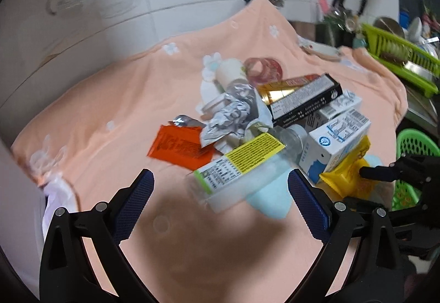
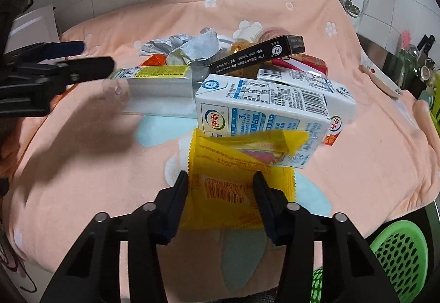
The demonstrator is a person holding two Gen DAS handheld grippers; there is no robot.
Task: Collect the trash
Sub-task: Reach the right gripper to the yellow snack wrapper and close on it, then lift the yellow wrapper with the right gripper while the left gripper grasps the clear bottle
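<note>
One yellow wrapper [image 2: 220, 187] lies flat on the peach cloth [image 2: 82, 165], its long axis running away from the right gripper [image 2: 220, 179], far end tucked under the milk carton [image 2: 264, 113]. Its jaws seemingly grasp the wrapper's sides. The left gripper [image 1: 220, 187] stands released, empty.

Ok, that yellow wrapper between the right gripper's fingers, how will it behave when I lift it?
The yellow wrapper looks like thin, creased film, so it will probably flop and fold. Its far end seems tucked under the milk carton, so it may drag or tip that. The right gripper straddles it; glossy film might slip.
</note>
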